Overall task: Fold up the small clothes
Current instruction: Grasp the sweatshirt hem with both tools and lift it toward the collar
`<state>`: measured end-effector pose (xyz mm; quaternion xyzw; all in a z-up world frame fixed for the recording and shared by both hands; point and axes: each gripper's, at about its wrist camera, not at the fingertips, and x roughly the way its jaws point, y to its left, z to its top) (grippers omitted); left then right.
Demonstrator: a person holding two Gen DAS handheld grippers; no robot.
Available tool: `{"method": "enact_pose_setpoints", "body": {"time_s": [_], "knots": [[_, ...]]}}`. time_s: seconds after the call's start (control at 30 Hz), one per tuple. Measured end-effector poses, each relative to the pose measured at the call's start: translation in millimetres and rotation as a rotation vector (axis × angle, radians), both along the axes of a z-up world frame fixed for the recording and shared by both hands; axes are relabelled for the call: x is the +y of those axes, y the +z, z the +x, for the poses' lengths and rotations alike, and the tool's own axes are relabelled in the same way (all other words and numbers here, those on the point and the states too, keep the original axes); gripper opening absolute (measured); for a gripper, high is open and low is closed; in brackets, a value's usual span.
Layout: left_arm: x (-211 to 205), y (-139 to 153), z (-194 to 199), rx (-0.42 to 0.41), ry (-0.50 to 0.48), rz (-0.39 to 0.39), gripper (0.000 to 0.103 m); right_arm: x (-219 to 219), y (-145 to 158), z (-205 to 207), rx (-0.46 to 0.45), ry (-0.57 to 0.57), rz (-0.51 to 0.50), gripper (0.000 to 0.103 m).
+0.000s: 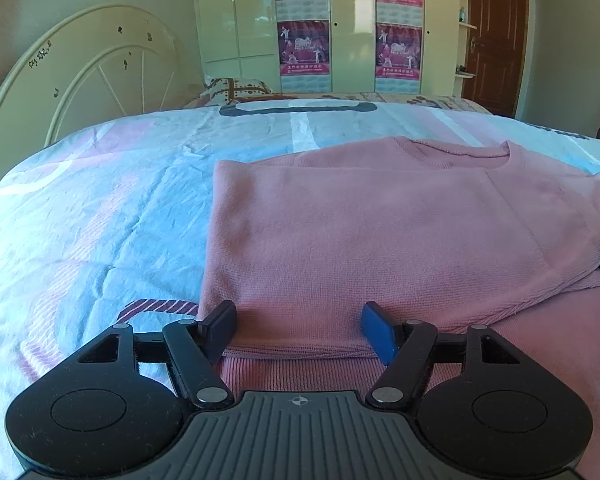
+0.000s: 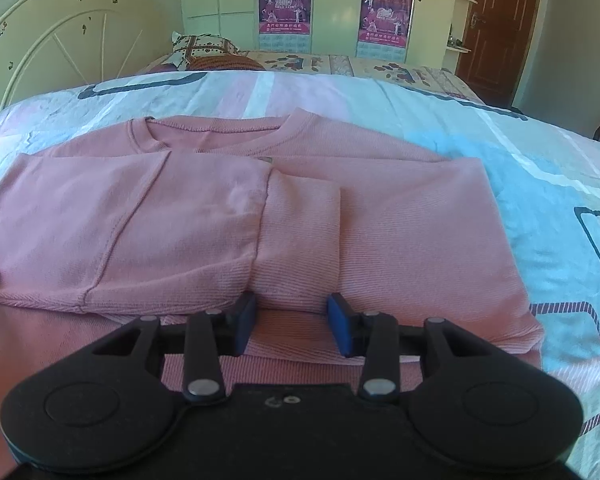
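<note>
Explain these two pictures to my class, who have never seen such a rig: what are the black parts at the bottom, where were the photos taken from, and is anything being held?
Each picture comes from a camera on a hand-held two-finger gripper, looking along its fingers. One shows the left gripper, the other the right gripper. Both hang over a pink sweater on a patterned bedsheet, sleeves folded in. Both grippers are open; neither holds anything.
</note>
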<state>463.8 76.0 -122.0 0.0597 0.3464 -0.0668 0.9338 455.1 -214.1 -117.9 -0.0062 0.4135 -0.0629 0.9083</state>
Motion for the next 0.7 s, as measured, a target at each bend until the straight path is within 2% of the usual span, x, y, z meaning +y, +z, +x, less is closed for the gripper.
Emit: {"method": "enact_pose_setpoints", "body": {"time_s": [0.1, 0.17, 0.2, 0.23, 0.37, 0.53, 0.7], "knots": [[-1.0, 2.3, 1.2, 0.015, 0.004, 0.011, 0.071, -0.7, 1.2, 0.6, 0.008, 0.012, -0.006, 0.042], [-2.2, 6.5, -0.8, 0.024, 0.007, 0.031, 0.084, -2.7, 6.6, -2.5, 0.012, 0.021, 0.008, 0.046], [-2.6, 8.7, -4.5, 0.017, 0.007, 0.042, 0.085, -4.2, 9.7, -6.8, 0.004, 0.027, 0.014, 0.053], [-2.4, 11.2, -9.4, 0.011, 0.014, 0.051, 0.085, -5.8, 13.4, -14.2, -0.012, 0.033, 0.016, 0.055], [5.8, 17.2, -38.5, 0.004, 0.030, 0.047, 0.085, -21.3, 28.3, -51.8, -0.059, 0.029, 0.042, 0.053], [20.8, 24.4, -92.6, -0.004, 0.061, 0.035, 0.085, -46.2, 42.5, -106.0, -0.083, 0.012, 0.055, 0.053], [47.8, 27.3, -158.5, 0.018, 0.081, 0.019, 0.085, -78.0, 50.8, -176.2, -0.085, -0.031, 0.114, 0.052]]}}
